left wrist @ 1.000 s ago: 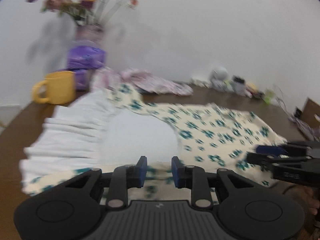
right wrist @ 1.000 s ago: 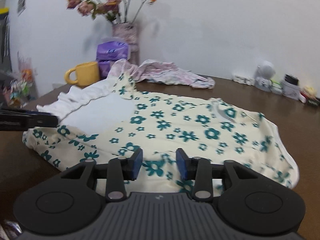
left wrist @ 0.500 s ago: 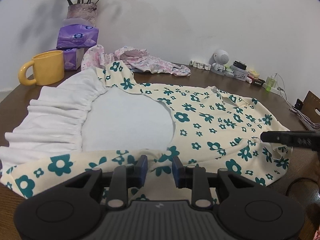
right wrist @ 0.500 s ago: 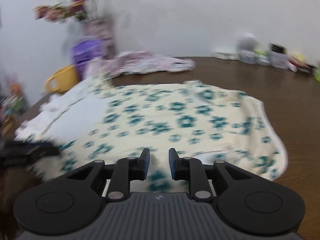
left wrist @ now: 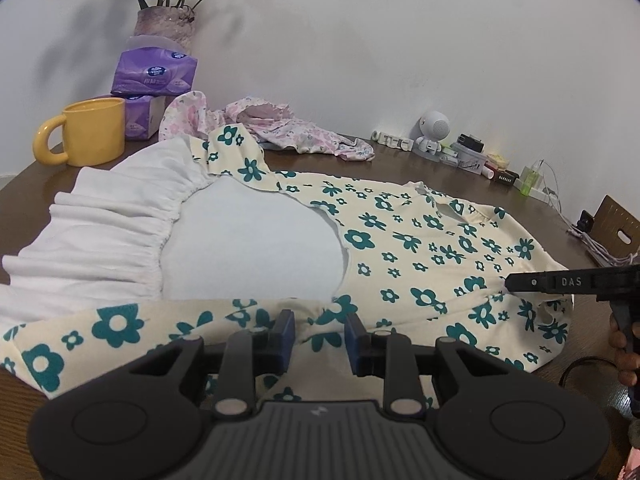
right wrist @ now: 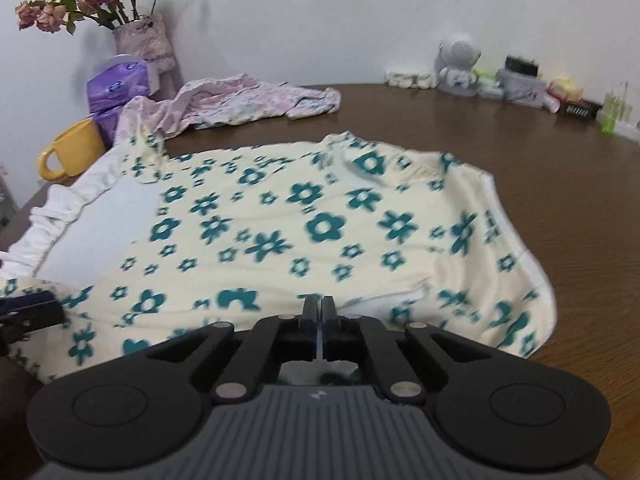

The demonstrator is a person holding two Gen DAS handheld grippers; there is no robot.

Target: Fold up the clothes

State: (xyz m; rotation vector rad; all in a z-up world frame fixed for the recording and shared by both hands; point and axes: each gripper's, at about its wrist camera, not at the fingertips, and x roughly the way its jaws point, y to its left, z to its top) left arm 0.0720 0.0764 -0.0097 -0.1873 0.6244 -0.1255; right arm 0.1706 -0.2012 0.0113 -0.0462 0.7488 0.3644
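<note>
A cream garment with teal flowers [left wrist: 400, 240] lies spread on the brown table [right wrist: 560, 184]; its white frilled part [left wrist: 120, 220] is at the left. My left gripper [left wrist: 319, 336] hovers over the garment's near edge, its jaws a little apart, with a fold of cloth between the pads but not squeezed. My right gripper [right wrist: 318, 312] is shut on the garment's [right wrist: 320, 220] near edge. From the left wrist view, cloth gathers around the right gripper's [left wrist: 508, 282] tip. The left gripper's tip [right wrist: 40, 306] shows at the left edge of the right wrist view.
At the back left stand a yellow mug [left wrist: 92, 132], purple tissue packs [left wrist: 154, 72] and a vase of flowers [left wrist: 164, 26]. A pink garment [left wrist: 280, 128] lies crumpled behind. Small items [left wrist: 460, 148] line the back right. A hand [left wrist: 624, 352] and a black cable [left wrist: 580, 364] are at the right.
The right gripper's jaws went from apart to closed on the garment's edge, and it shifted to the right along that edge. The left gripper kept its gap and place.
</note>
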